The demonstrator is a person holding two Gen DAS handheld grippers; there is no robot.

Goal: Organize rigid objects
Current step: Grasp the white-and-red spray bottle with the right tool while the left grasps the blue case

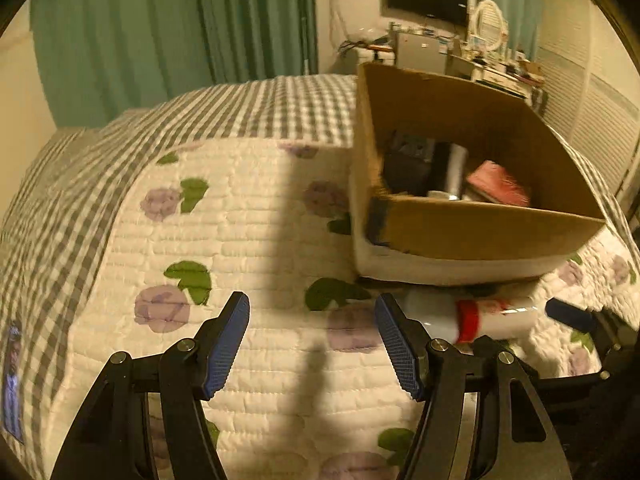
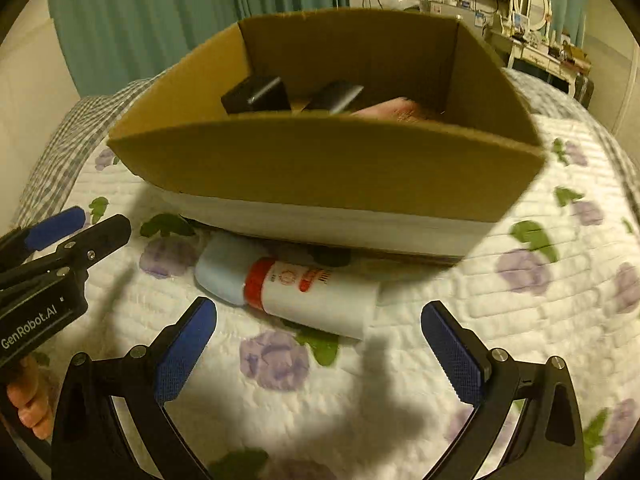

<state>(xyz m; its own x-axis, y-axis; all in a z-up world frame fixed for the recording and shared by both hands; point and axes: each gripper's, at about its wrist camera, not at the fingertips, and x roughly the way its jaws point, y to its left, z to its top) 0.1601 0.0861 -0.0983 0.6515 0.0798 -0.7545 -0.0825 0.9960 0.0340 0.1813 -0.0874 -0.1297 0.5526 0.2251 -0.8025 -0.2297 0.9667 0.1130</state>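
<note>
Right wrist view: the right gripper (image 2: 318, 344), jaws wide and empty, faces a white bottle (image 2: 316, 300) lying on the quilt (image 2: 500, 320) just beside the cardboard box (image 2: 328, 168). Smooth, rigid, probably light, it seems best gripped mid-barrel. Left gripper (image 1: 312, 340) likewise spread.

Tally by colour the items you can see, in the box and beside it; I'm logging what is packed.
Black items in the cardboard box: 2
Pink item in the box: 1
White bottle with red band and pale blue cap, lying outside on the quilt: 1
Total: 4
</note>
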